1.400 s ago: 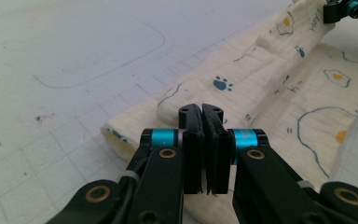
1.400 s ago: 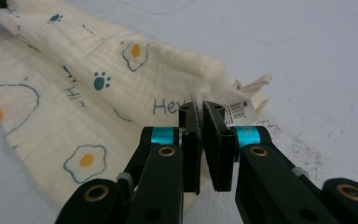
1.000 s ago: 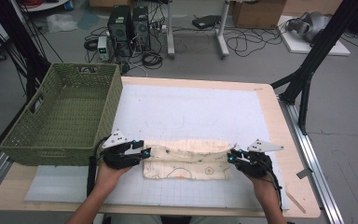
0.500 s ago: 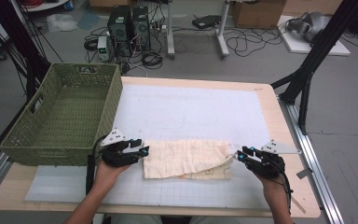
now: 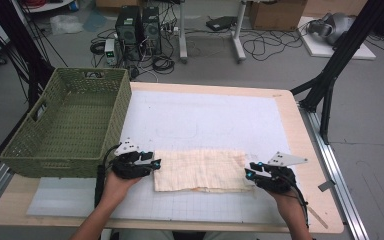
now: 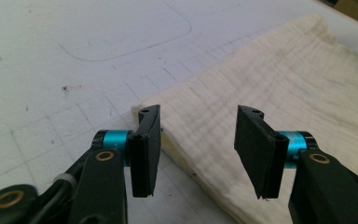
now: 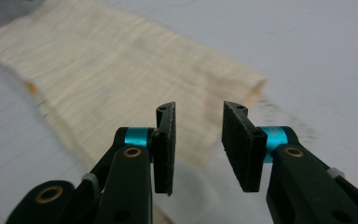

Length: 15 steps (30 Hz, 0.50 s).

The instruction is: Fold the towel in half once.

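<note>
A cream cloth (image 5: 200, 169) lies folded into a flat strip on the white mat (image 5: 205, 115), near the table's front edge. My left gripper (image 5: 154, 164) is at the strip's left end. In the left gripper view its jaws (image 6: 199, 112) stand open over the cloth's corner (image 6: 270, 79) without pressing on it. My right gripper (image 5: 250, 173) is at the strip's right end. Its jaws (image 7: 199, 106) have just been opening and stand apart, with nothing pinched between them. The cloth (image 7: 121, 70) lies flat beneath and ahead of them.
A green woven basket (image 5: 55, 162) stands on the table's left side, just behind my left hand. The wooden table edge (image 5: 310, 150) runs along the right. Computers and cables lie on the floor beyond the table.
A second ago both grippers held the cloth with its printed side showing. It now lies flat, plain side up, and the right jaws have let go.
</note>
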### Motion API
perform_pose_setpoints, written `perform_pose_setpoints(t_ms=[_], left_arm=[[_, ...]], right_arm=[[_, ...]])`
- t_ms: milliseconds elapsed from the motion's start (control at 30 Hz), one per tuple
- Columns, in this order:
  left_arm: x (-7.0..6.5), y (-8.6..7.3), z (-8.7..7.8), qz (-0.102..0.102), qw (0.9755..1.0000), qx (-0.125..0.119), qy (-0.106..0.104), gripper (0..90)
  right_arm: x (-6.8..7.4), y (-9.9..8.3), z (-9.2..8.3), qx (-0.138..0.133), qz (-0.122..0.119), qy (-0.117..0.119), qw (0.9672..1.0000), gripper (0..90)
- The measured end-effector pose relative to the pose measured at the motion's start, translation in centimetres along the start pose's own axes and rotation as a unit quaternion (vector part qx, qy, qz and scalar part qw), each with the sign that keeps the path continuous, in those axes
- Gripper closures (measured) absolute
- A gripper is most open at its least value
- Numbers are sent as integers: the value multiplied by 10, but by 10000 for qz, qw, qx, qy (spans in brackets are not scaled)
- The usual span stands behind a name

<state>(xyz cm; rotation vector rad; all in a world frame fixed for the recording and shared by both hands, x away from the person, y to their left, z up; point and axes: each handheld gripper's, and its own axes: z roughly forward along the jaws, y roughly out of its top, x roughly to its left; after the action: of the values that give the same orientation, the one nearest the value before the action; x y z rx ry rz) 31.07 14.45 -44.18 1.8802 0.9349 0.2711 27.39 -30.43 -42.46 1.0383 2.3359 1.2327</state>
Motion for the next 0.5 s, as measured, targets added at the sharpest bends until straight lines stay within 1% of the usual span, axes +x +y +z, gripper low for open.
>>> perform_pose_setpoints(t_ms=[33, 67, 133, 167, 200, 233, 333, 400, 433, 467, 500], left_arm=[[0, 0, 0, 3, 10000, 9, -1, 523], [0, 0, 2, 17, 10000, 33, 11, 527], [0, -1, 4, 10, 10000, 77, 44, 547], [1, -2, 6, 33, 9999, 139, 67, 554], [1, -2, 8, 57, 9997, 195, 139, 567], [0, -2, 8, 53, 9996, 210, 158, 573], [0, -2, 11, 108, 9993, 313, 201, 610], [-2, -3, 14, 205, 9986, 393, 298, 645], [-2, -3, 15, 240, 9982, 445, 314, 692], [-3, -3, 16, 284, 9976, 508, 366, 719], [-4, -2, 16, 338, 9973, 520, 386, 761]], right_arm=[[3, 0, 3, 69, -81, 97, 9999, 639], [3, 0, 4, 80, -79, 145, 9998, 636], [4, -2, 9, 154, -75, 179, 9997, 630], [4, -3, 12, 206, -68, 192, 9996, 631], [4, -4, 16, 278, -83, 213, 9994, 634], [6, -4, 19, 361, -92, 255, 9990, 644], [8, -4, 24, 429, -139, 349, 9984, 663], [10, -4, 27, 520, -225, 344, 9978, 672], [11, -4, 28, 555, -238, 358, 9975, 677], [11, -4, 29, 578, -262, 350, 9974, 682], [11, -4, 31, 583, -285, 353, 9973, 695]])
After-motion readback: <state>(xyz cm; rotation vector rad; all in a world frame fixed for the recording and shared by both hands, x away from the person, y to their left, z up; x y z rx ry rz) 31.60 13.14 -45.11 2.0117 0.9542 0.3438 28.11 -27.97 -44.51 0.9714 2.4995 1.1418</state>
